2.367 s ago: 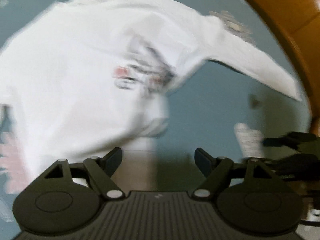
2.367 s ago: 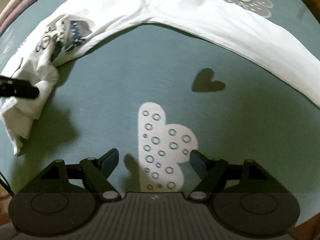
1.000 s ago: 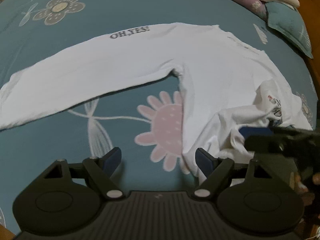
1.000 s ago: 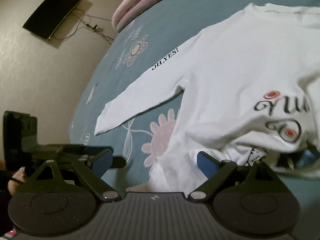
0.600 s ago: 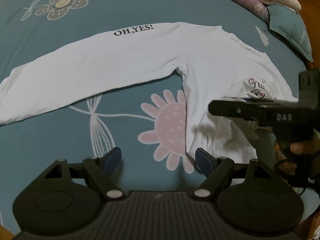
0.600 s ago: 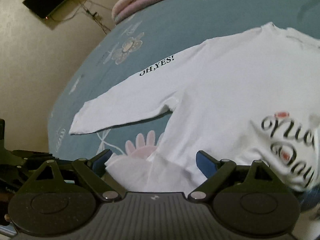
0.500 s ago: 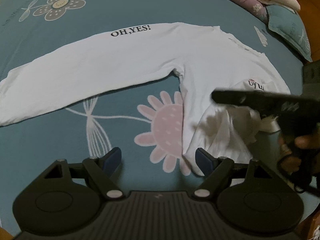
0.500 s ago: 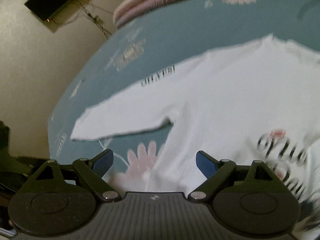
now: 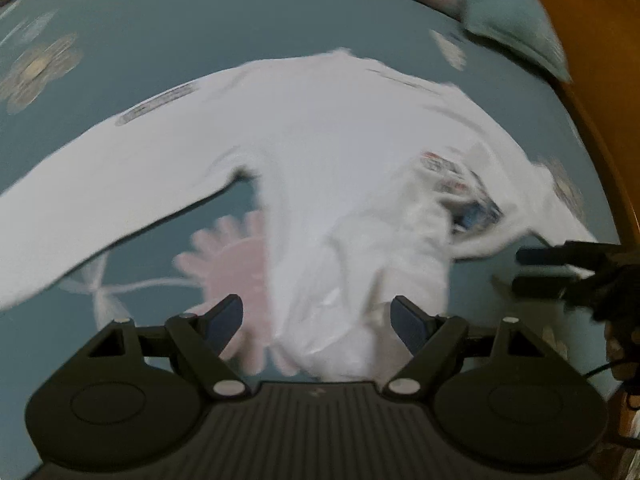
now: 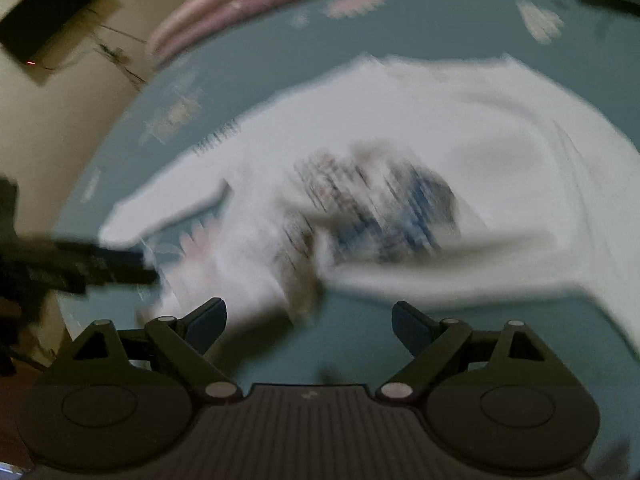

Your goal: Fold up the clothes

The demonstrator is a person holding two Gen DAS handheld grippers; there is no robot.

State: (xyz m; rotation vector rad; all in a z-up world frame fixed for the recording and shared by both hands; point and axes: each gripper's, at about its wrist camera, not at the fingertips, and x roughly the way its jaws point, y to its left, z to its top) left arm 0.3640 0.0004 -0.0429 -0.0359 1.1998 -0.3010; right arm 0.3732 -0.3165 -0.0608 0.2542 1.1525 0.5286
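Where the white shirt (image 9: 340,152) ends, bare bedspread (image 10: 360,344); both grippers (image 9: 316,320) (image 10: 308,320) agape, empty

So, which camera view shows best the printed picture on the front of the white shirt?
The right wrist view. There the printed picture sits near the middle of the white shirt and fills a large area, though motion blur smears it. In the left wrist view the print is smaller, off to the right, partly folded into bunched cloth.

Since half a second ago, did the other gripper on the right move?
Yes. The right hand-held gripper then reached across the white shirt; now it has pulled back to the right, clear of the shirt's body, over the teal bedspread.
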